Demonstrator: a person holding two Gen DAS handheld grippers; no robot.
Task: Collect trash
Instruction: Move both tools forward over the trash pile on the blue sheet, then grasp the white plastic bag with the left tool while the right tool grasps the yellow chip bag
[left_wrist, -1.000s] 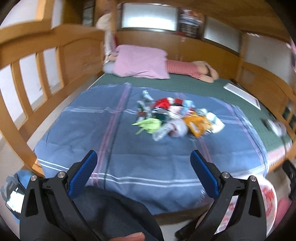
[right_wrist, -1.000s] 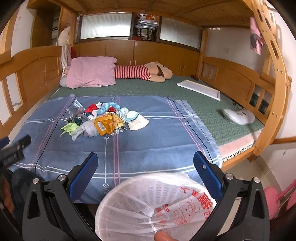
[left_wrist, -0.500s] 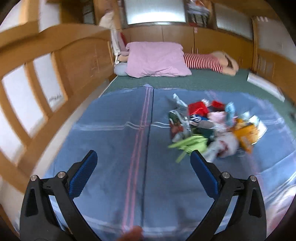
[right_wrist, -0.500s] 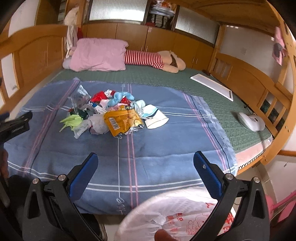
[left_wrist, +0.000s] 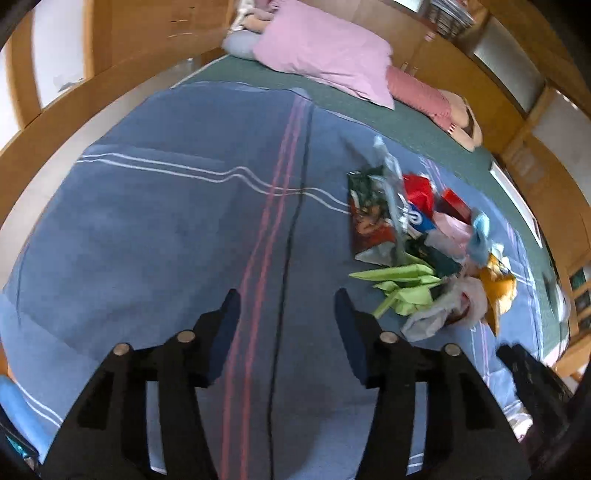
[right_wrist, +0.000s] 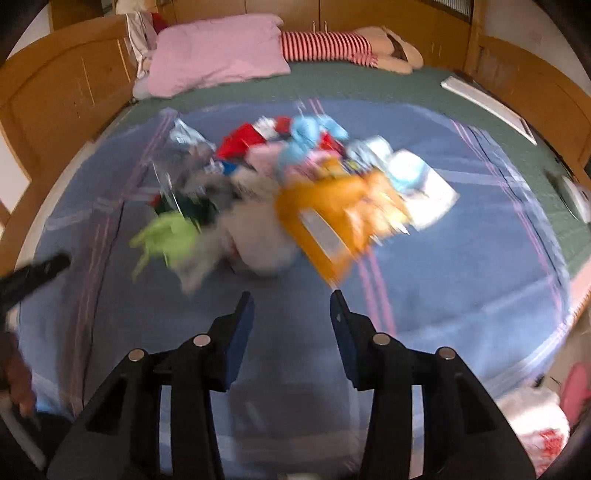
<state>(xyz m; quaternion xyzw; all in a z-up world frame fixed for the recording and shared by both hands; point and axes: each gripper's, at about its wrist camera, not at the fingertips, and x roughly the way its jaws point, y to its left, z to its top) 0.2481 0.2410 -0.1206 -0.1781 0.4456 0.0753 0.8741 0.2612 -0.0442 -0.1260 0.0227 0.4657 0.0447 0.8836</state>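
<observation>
Trash pile (left_wrist: 432, 254) sits on the blue blanket (left_wrist: 166, 229), right of centre in the left wrist view, upper centre in the right wrist view (right_wrist: 288, 192). Right wrist view is motion-blurred, so the small pieces there don't resolve.

Pile contents, as far as readable:
- green paper (left_wrist: 402, 286) at the near edge, lower left of the pile in both views (right_wrist: 166, 236)
- dark snack bag (left_wrist: 371, 218) on the pile's upper left in the left view, clear crinkled wrapper (left_wrist: 389, 173) over it
- orange snack bag (right_wrist: 332, 218), right of centre in the right view, far right of the pile in the left view (left_wrist: 498, 291)
- whitish plastic bag (right_wrist: 258, 240) between green paper and orange bag
- red, light-blue and pink bits behind those

Left gripper (left_wrist: 286, 308): bottom centre, jaws partly open, nothing between them, over bare blanket just left of the green paper, not touching the pile.

Right gripper (right_wrist: 291, 308): bottom centre, jaws partly open, empty, over bare blanket just below the whitish bag and the orange bag. Contact with the blanket: cannot tell.

The left tool's black tip shows at the left edge of the right view.

Around it: green mattress cover (right_wrist: 369, 85) under the blanket, pink pillow (right_wrist: 218, 57) at the top, striped plush toy (right_wrist: 351, 48) to its right, wooden bed rails (right_wrist: 55, 92) on both sides. White bag with red print (right_wrist: 535, 421) in the lower right corner of the right view, off the bed.
</observation>
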